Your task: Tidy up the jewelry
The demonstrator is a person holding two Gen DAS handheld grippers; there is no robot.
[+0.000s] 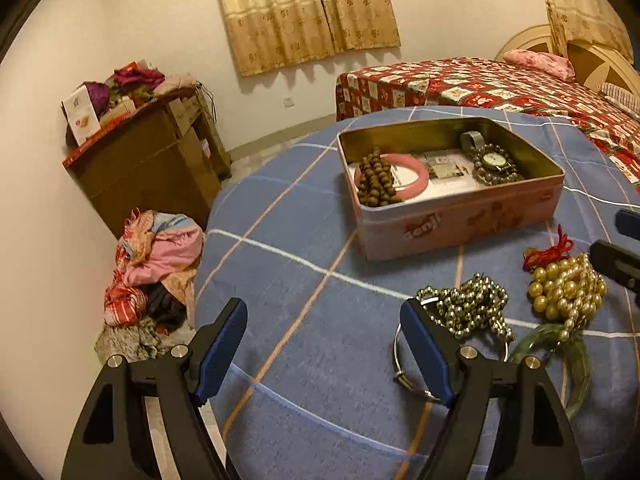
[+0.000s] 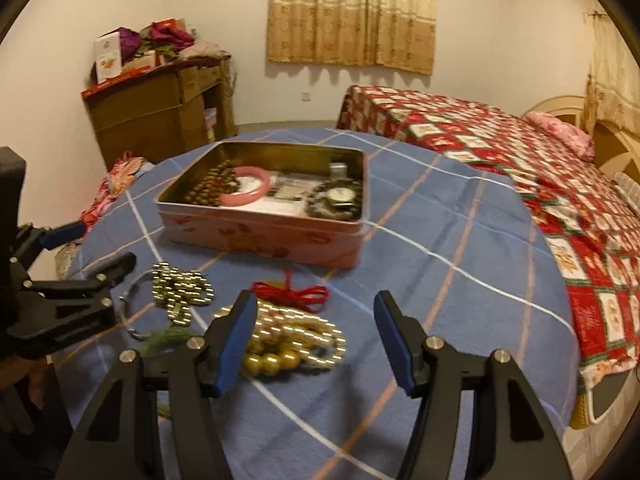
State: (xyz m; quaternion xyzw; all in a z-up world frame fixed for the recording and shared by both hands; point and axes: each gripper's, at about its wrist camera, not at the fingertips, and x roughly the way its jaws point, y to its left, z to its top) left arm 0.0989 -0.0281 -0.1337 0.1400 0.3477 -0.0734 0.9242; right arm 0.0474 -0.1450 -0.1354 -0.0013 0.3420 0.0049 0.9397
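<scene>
A pink tin box (image 1: 460,224) (image 2: 260,236) stands open on the round table. Inside lie brown beads (image 1: 374,180), a pink bangle (image 1: 416,178) and a watch with dark beads (image 1: 494,164). In front of the box on the cloth lie a metallic bead chain (image 1: 468,308) (image 2: 182,284), a silver bangle (image 1: 400,356), a pearl necklace with a red tassel (image 1: 568,288) (image 2: 296,336) and a green bangle (image 1: 576,364). My left gripper (image 1: 324,340) (image 2: 100,248) is open and empty, left of the chain. My right gripper (image 2: 316,336) is open and empty, just above the pearls.
The table has a blue checked cloth (image 1: 300,260). A bed with a red patterned cover (image 2: 520,160) stands to the right. A wooden cabinet (image 1: 152,160) with clutter on top and a pile of clothes (image 1: 156,272) on the floor are at the left.
</scene>
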